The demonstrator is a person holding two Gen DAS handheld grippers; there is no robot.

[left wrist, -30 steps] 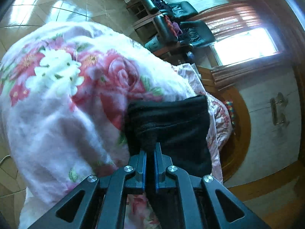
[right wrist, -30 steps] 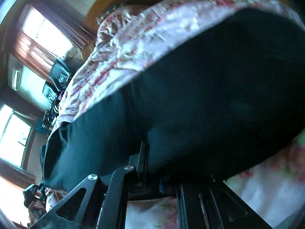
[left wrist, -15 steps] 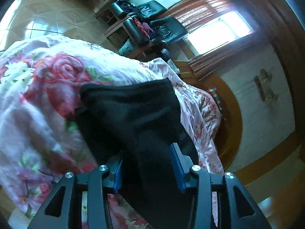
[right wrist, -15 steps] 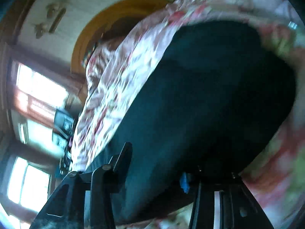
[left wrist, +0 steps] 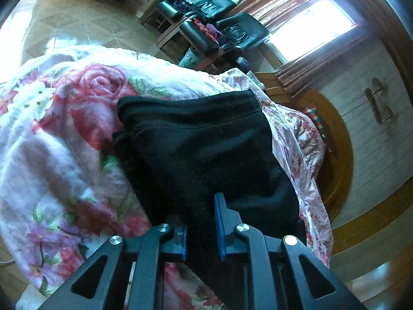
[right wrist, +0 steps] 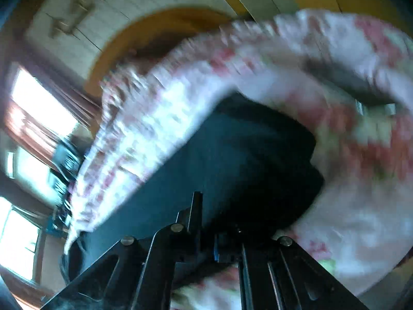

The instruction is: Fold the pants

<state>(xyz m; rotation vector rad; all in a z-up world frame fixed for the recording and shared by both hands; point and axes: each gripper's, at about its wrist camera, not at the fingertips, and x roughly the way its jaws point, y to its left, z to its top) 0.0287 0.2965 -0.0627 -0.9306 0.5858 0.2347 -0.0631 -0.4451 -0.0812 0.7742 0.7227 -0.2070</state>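
A second ago your left gripper point(left wrist: 201, 222) pinched the pants point(left wrist: 201, 149) tight; now its jaws stand apart with cloth loose between them, so you look to have laid that fold down; your right gripper point(right wrist: 206, 222) shows a gap too, though blur hides any hold; the pants lie folded on the flowered blanket point(left wrist: 64, 134) at frame centre, long axis running from the fingers toward the upper left.

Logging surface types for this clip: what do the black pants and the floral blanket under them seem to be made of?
The pants look like soft matte knit or fleece: dull black, faint lint specks, stitched seams, limp folds. The floral blanket looks like plush fleece, with a fuzzy nap blurring the printed roses. The exact fibre can't be told.
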